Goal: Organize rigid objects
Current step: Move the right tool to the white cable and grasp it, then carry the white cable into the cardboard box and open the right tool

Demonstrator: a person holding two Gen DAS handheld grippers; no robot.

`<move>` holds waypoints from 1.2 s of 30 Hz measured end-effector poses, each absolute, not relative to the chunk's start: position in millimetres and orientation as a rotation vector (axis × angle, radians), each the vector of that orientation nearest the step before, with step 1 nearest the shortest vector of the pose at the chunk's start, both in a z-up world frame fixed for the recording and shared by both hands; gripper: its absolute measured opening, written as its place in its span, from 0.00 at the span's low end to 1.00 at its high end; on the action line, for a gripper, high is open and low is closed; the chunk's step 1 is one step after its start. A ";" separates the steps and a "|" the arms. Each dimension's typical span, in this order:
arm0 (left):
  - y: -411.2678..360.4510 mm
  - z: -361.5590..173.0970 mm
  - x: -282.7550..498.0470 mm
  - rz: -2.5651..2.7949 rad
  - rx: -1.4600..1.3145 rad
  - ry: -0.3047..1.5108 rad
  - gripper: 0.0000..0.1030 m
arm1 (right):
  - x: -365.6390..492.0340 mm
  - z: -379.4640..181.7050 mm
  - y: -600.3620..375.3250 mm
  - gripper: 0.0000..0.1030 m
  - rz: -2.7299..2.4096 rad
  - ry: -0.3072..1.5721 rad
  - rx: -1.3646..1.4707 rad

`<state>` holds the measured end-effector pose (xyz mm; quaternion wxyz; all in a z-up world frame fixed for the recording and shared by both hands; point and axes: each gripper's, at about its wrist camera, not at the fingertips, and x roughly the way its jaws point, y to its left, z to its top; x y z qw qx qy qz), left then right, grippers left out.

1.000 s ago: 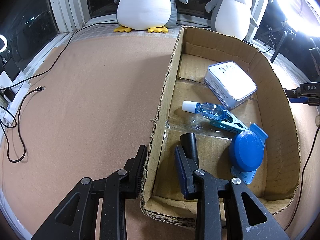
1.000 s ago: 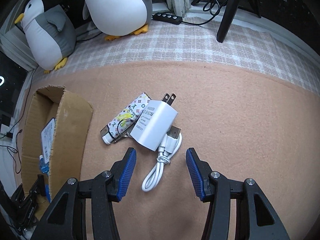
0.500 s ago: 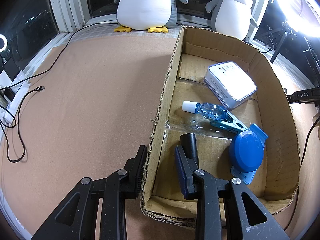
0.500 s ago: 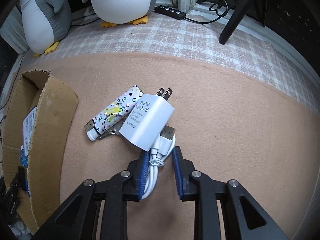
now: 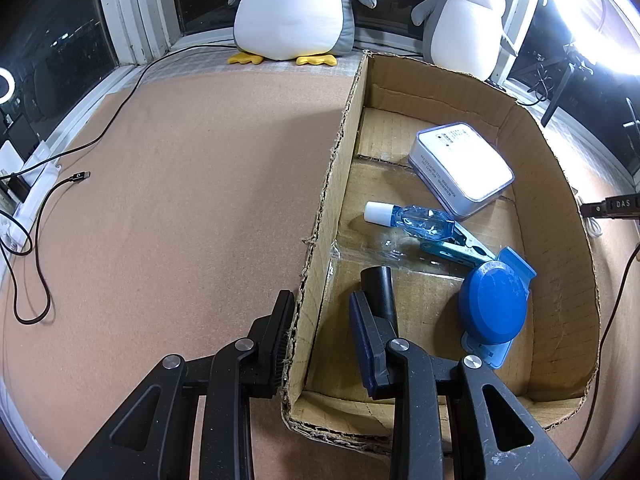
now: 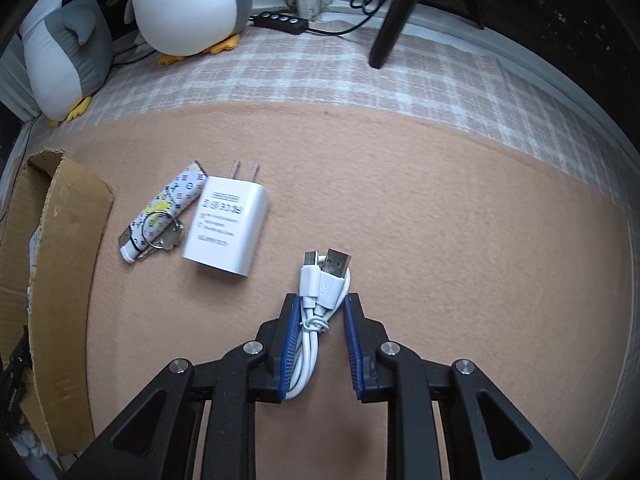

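Two-handed setup: straddles the cardboard box's [image 5: 340, 152] left wall with the left gripper [image 5: 320, 320], jaws apart and not pinching, apparently to steady it; clamps the bundled white cable [image 6: 326, 280] in the right gripper [image 6: 320, 316] over the tan mat's [image 6: 440, 220] middle, beside the charger [image 6: 226, 224], presumably for boxing.

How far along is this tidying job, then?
Partly done. The cardboard box already holds a white case, a blue bottle, a teal clip and a round blue container. In hand: the right gripper is shut on the white USB cable. Left on the mat: the white charger and the patterned lighter. The left gripper sits open astride the box wall.
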<state>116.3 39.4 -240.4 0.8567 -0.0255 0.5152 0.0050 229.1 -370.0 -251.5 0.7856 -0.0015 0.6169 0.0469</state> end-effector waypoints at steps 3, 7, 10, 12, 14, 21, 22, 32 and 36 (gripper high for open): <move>39.5 -240.4 116.3 0.010 -0.054 1.083 0.30 | 223.2 -250.8 -377.5 0.17 0.107 1.330 -0.002; 39.5 -240.4 116.3 0.010 -0.054 1.083 0.30 | 216.7 -250.1 -369.8 0.14 0.108 1.322 -0.043; 39.2 -240.3 116.5 0.010 -0.055 1.083 0.30 | 208.6 -247.6 -366.8 0.13 0.121 1.315 -0.053; 39.6 -240.5 116.4 0.009 -0.056 1.082 0.30 | 204.1 -245.7 -365.4 0.13 0.128 1.310 -0.048; 39.4 -240.4 116.5 0.010 -0.055 1.083 0.30 | 199.1 -242.8 -364.9 0.13 0.137 1.301 -0.035; 39.6 -240.4 116.4 0.010 -0.055 1.083 0.30 | 183.1 -220.6 -347.6 0.13 0.194 1.247 -0.004; 39.5 -240.4 116.4 0.010 -0.055 1.083 0.30 | 181.1 -214.4 -341.8 0.13 0.212 1.236 -0.004; 39.4 -240.4 116.5 0.010 -0.056 1.083 0.30 | 168.3 -165.5 -273.6 0.13 0.377 1.149 -0.032; 39.5 -240.4 116.4 0.010 -0.056 1.082 0.30 | 166.8 -157.1 -246.6 0.13 0.443 1.130 -0.045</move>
